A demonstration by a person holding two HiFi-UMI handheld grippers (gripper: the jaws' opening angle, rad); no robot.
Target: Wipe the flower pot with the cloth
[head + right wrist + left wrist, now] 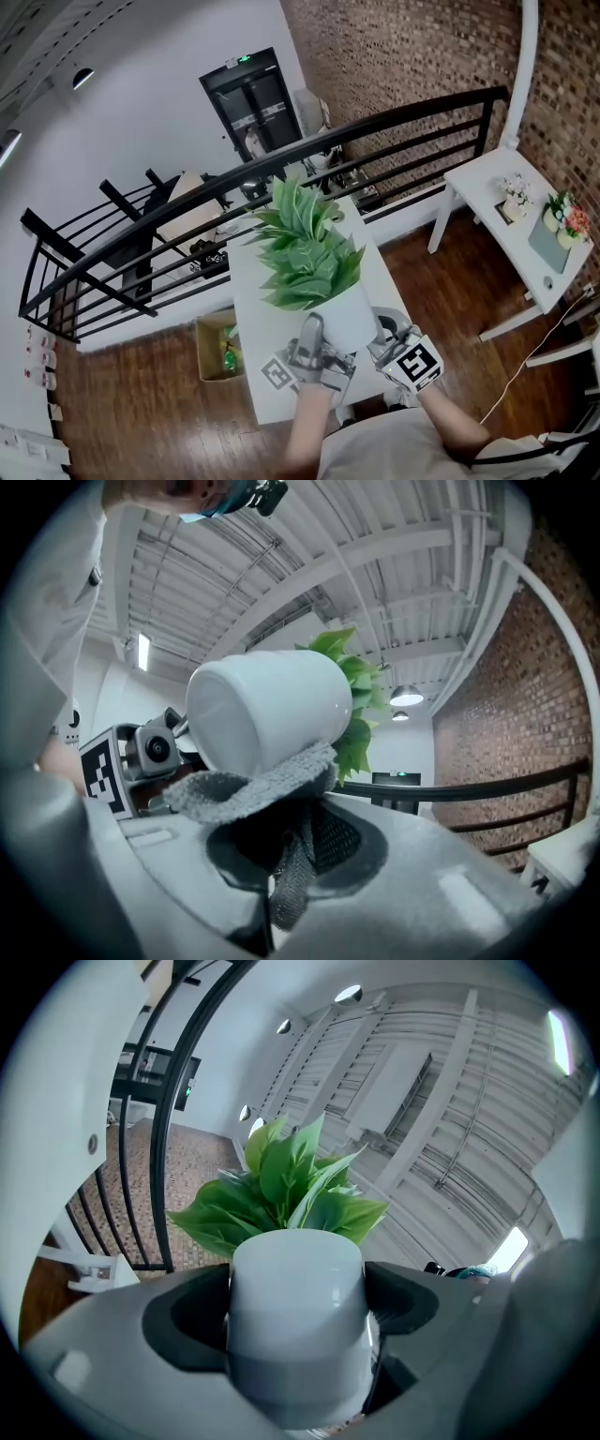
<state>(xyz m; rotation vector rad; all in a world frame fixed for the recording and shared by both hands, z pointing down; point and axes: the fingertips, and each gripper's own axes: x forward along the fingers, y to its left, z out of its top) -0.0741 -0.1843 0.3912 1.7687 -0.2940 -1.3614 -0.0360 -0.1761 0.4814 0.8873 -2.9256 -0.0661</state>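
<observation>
A white flower pot (349,319) with a green leafy plant (305,248) is lifted off the white table (248,281) and tilted. My left gripper (314,352) is shut on the pot's lower part. In the left gripper view the pot (295,1307) fills the gap between both jaws, with the leaves (281,1185) above it. My right gripper (394,342) is at the pot's right side. It is shut on a grey cloth (253,785), and the cloth's upper fold lies against the pot's (267,710) wall.
A black railing (281,159) runs behind the table. A white side table (506,211) with small flowers stands at the right by the brick wall. A cardboard box (217,347) sits on the wooden floor to the left.
</observation>
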